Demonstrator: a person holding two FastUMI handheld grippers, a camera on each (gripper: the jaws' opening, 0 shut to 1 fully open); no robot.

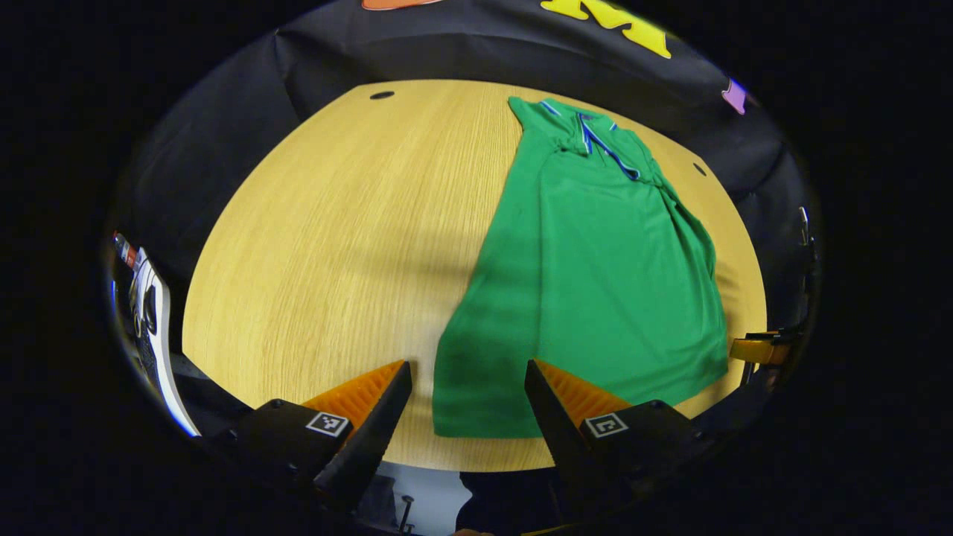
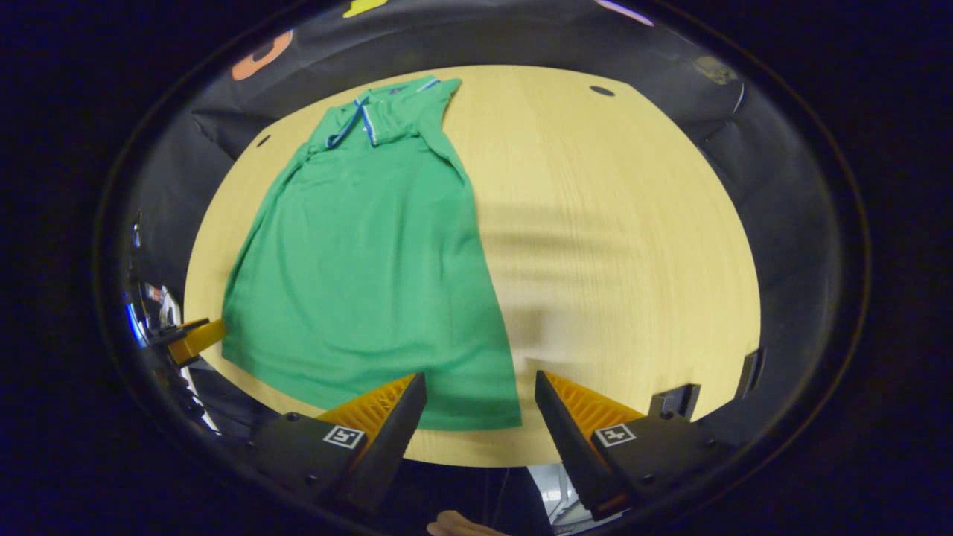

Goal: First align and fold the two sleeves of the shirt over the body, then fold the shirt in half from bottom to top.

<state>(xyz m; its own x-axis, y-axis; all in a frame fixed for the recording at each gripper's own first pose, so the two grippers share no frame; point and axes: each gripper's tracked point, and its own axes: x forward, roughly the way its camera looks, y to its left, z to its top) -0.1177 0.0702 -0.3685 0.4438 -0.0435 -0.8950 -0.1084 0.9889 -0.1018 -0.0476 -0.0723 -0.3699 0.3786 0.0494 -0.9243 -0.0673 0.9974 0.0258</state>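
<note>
A green polo shirt [image 1: 595, 268] lies flat on the round wooden table [image 1: 335, 246], collar at the far side, both sleeves folded in over the body so it forms a long narrow shape. My left gripper [image 1: 469, 376] is open above the shirt's near left hem corner, touching nothing. In the right gripper view the same shirt [image 2: 372, 253] lies on the table [image 2: 618, 246], and my right gripper [image 2: 480, 387] is open over its near right hem corner, holding nothing. The right gripper [image 1: 759, 348] shows at the right edge of the left gripper view, and the left gripper [image 2: 195, 336] at the left edge of the right gripper view.
Bare tabletop stretches left of the shirt in the left gripper view and right of it in the right gripper view. Small dark holes [image 1: 382, 95] [image 2: 601, 91] mark the table's far part. The black booth wall [image 1: 447, 52] stands behind. A hand [image 2: 454, 527] shows at the bottom.
</note>
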